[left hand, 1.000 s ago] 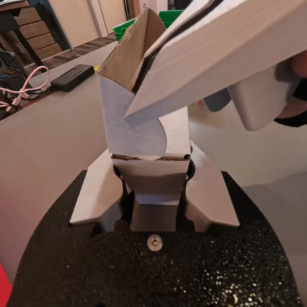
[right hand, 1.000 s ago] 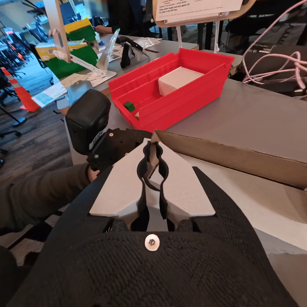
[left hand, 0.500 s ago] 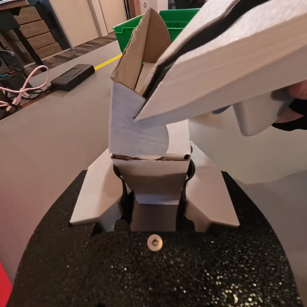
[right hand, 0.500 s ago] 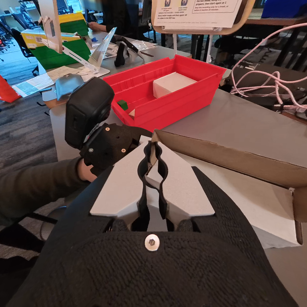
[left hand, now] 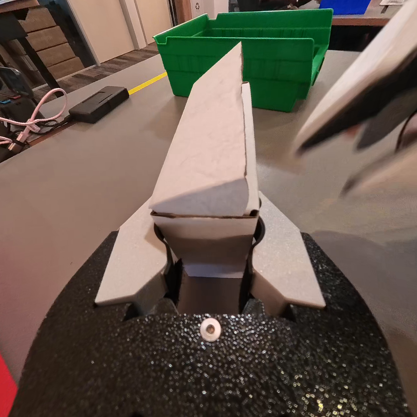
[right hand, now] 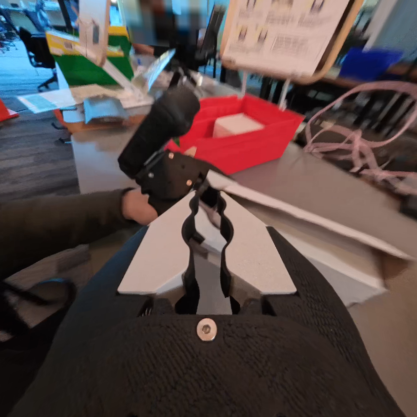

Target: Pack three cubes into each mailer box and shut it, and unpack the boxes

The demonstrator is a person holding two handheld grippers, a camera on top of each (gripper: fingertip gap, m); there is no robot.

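While the white mailer box [left hand: 209, 158] is clamped by its near end in the left gripper [left hand: 206, 222] above the counter [left hand: 67, 180], its lid, raised a moment ago, is now folded shut. The right gripper [right hand: 207, 200] has been released, jaws narrowly parted, empty. Beyond, the green bin [left hand: 259, 67] likely awaits it.

Open office workspace: grey desks [left hand: 67, 171], office chair [right hand: 38, 49], charging cables [right hand: 361, 140], plastic bins [left hand: 259, 58].

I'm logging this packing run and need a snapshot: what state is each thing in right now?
Mailer box: lid down, held at its end.
Left gripper: clamped on the mailer box.
Right gripper: open, holding nothing.
Red bin: holds a white box.
Green bin: contents hidden.
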